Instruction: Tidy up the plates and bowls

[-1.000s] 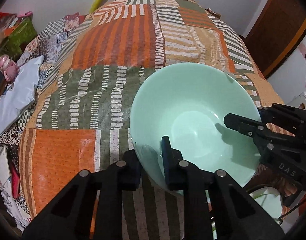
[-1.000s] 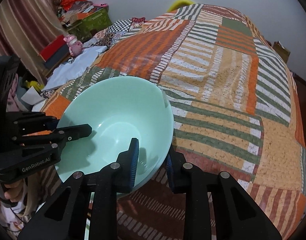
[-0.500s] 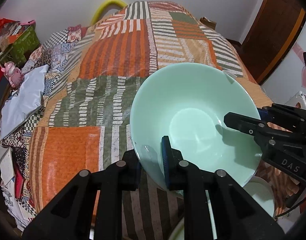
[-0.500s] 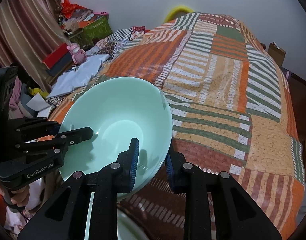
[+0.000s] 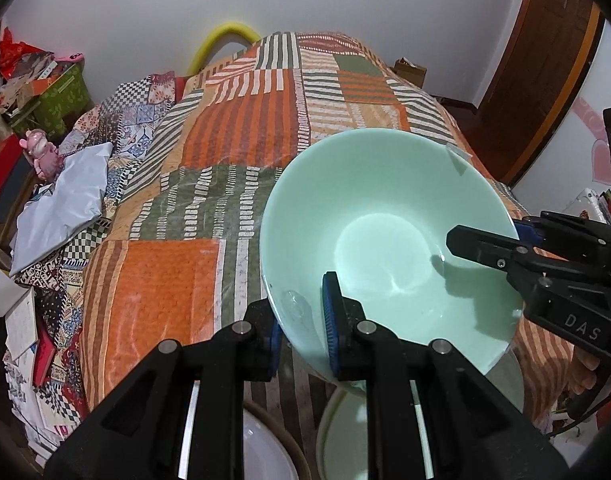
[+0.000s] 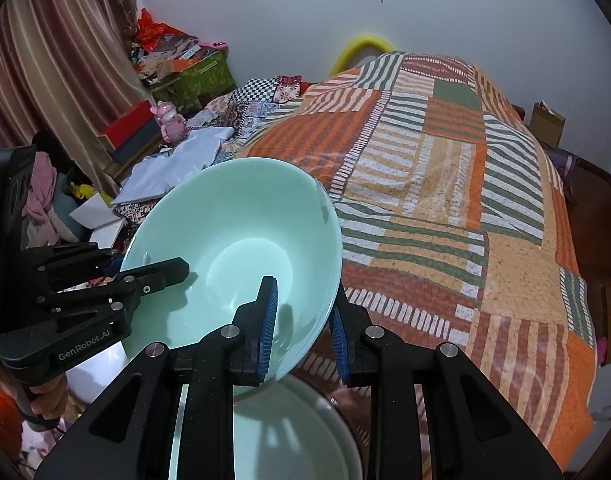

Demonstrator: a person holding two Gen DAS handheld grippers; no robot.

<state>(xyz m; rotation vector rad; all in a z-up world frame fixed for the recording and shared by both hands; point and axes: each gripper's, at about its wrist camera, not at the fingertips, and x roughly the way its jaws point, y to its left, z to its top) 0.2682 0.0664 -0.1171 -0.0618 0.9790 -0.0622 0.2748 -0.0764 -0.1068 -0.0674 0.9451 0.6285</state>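
1. At the bottom edge of both wrist views, a pale green dish (image 6: 289, 432) and a white plate (image 5: 265, 452) sit directly under the tongs, partly hidden by them.
2. The left tongs (image 5: 301, 320) are clamped on the near rim of a mint-green bowl (image 5: 385, 240), one blue-padded finger inside the wall and the other outside.
3. The right tongs (image 6: 301, 316) grip the opposite side of the same bowl (image 6: 233, 256) in the same way, rim pinched between the blue pads.
4. Held by both tongs, the bowl hangs tilted in the air above the dishes below, its hollow turned toward the cameras; each view shows the other tongs reaching in from the side.
5. Beyond the bowl stretches a bed (image 6: 445, 208) covered in an orange, green and cream striped patchwork spread.
6. On the bed's left side lie a pale blue cloth (image 5: 61, 208), checked fabrics, a pink toy (image 6: 169, 120) and a green box (image 6: 197, 76) heaped with papers.
7. A yellow hoop (image 5: 221, 40) leans against the white wall behind the bed; a brown wooden door (image 5: 545, 64) stands to the right, and striped curtains (image 6: 45, 64) hang at the left.
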